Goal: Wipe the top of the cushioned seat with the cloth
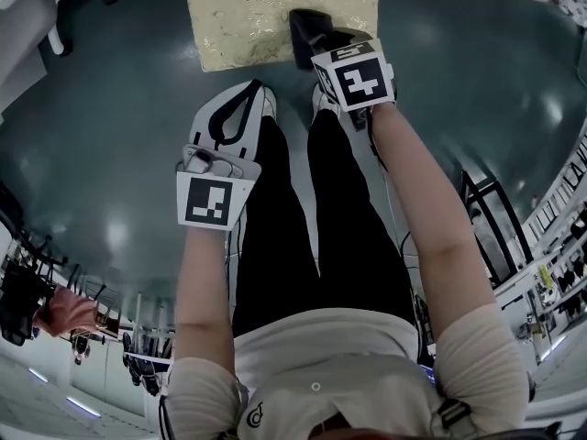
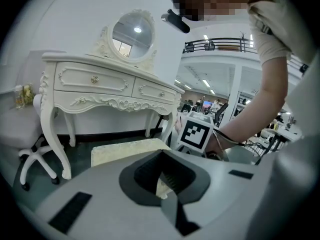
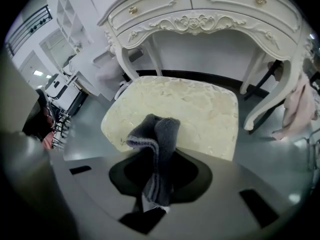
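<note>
Cushioned seat (image 1: 275,16) runs off the head view's far edge. The right gripper (image 3: 152,201) clamps the grey cloth (image 3: 157,149) over its near right edge. The left gripper (image 2: 167,189), closed and empty, hangs nearer, over open floor (image 1: 110,154).

It looks like a big work hall with a pretend bedroom corner: a fancy white dressing table (image 2: 95,79) (with a round mirror (image 2: 132,31)) stands below a balcony rail (image 2: 220,45) and long ceiling lights (image 2: 206,88).

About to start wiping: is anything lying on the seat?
Nothing shows on the seat. The cloth in the right gripper hides its near edge.
</note>
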